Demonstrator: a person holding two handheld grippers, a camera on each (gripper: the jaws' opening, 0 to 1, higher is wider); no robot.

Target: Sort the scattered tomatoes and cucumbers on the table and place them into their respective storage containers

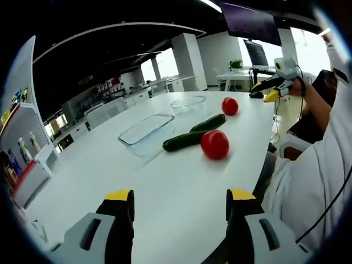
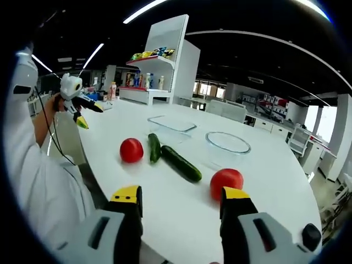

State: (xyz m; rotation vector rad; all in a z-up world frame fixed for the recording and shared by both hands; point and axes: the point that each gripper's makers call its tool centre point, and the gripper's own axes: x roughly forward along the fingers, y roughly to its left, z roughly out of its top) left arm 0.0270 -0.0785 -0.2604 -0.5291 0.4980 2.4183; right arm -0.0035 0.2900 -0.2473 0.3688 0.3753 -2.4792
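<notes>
The left gripper (image 1: pixel 179 199), its yellow-tipped black jaws spread apart, hovers over the near edge of the white oval table (image 1: pixel 165 192). Mid-table lie two dark green cucumbers (image 1: pixel 193 133) end to end, a round red tomato (image 1: pixel 214 144) just beside them. A second red tomato (image 1: pixel 230 106) sits further back near a clear glass round bowl (image 1: pixel 188 103); a clear rectangular glass dish (image 1: pixel 146 130) lies beside the cucumbers. The right gripper (image 1: pixel 270 89) is held off the far edge.

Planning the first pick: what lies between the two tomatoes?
Both cucumbers lie between the tomatoes, in the right gripper view.
</notes>
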